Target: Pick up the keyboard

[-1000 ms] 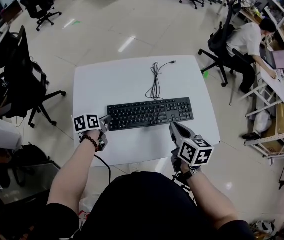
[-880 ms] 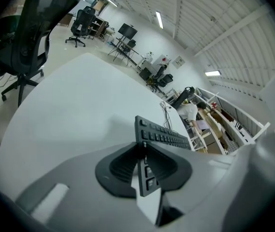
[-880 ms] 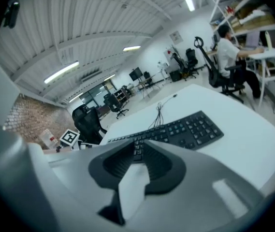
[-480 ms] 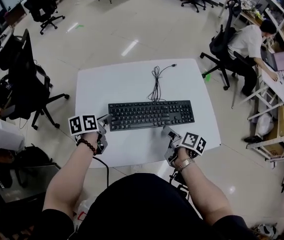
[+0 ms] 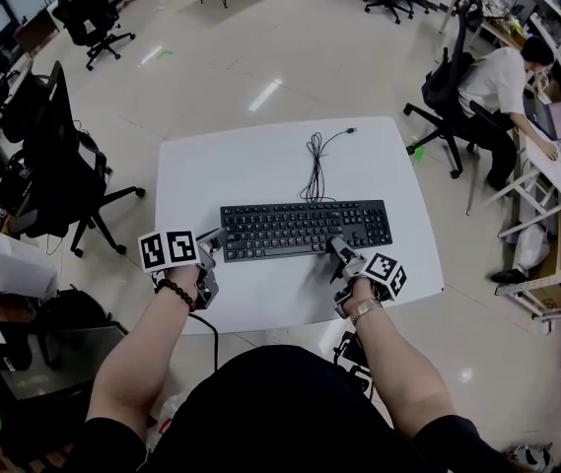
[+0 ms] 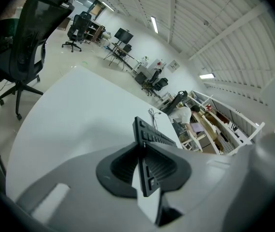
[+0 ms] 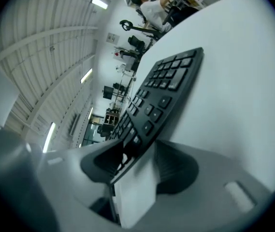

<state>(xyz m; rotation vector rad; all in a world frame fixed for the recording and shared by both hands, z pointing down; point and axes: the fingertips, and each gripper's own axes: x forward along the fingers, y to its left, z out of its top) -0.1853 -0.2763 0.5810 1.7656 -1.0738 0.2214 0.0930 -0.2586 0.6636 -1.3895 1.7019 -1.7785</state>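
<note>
A black keyboard lies across the white table, its cable coiled behind it. My left gripper is at the keyboard's left end. In the left gripper view the keyboard stands edge-on between the closing jaws of my left gripper, and the pads press on it. My right gripper is at the front edge near the right end. In the right gripper view my right gripper is open, and the keyboard's edge lies between the jaws with a gap at one pad.
A black office chair stands left of the table. At the right a person sits on a chair at a cluttered desk. More chairs stand at the far end of the tiled floor.
My right gripper has come down and forward to the keyboard's front edge, rolled over, and opened its jaws. My left gripper stays at the keyboard's left end.
</note>
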